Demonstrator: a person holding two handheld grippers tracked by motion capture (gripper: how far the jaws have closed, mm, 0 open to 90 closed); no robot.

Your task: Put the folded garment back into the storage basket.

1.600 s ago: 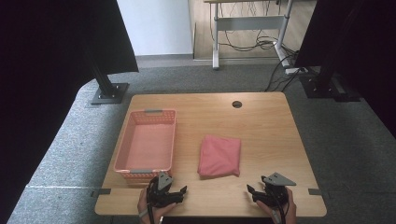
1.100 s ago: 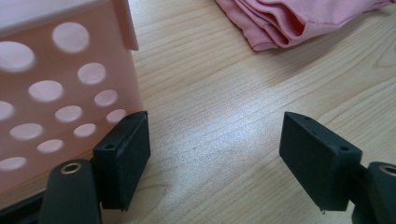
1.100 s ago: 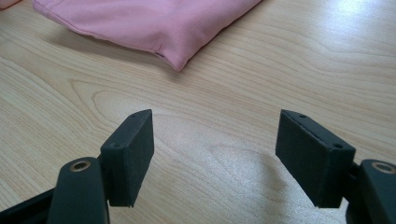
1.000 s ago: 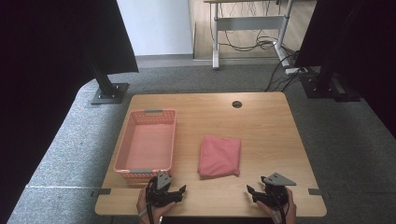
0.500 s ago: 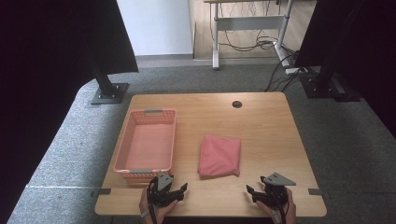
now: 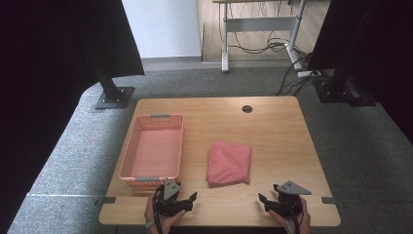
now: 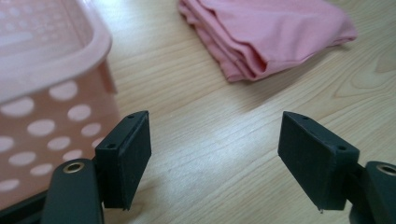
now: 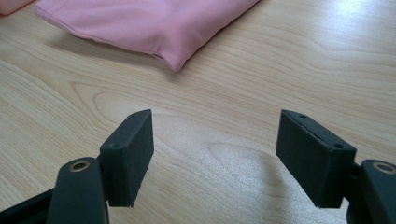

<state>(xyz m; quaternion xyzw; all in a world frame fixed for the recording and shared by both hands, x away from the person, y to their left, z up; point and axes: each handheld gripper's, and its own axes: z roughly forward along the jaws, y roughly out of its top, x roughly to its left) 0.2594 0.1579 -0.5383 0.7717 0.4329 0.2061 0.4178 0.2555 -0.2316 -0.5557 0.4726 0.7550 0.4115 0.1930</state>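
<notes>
Fingers [image 7: 126, 156] of left gripper [image 6: 176, 201]: apart, just reopening wider, nothing between. Fingers [image 8: 128, 156] of right gripper [image 6: 276, 202]: apart, empty. Both stationed at near edge of tabletop [image 6: 282, 136]. Folded pink cloth [image 6: 229, 162]: flat at tabletop centre, ahead of and between both grippers, long axis running near edge to far edge. Neither gripper clearly nearer. Pink basket [image 6: 127, 158]: empty, near left edge, beside cloth, directly ahead of left gripper.

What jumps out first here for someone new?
The folded pink cloth lying mid-table, and the empty pink perforated basket just left of it, apart from it. Near the front edge of the wooden table, the left gripper and right gripper rest with jaws open and nothing between them.
</notes>
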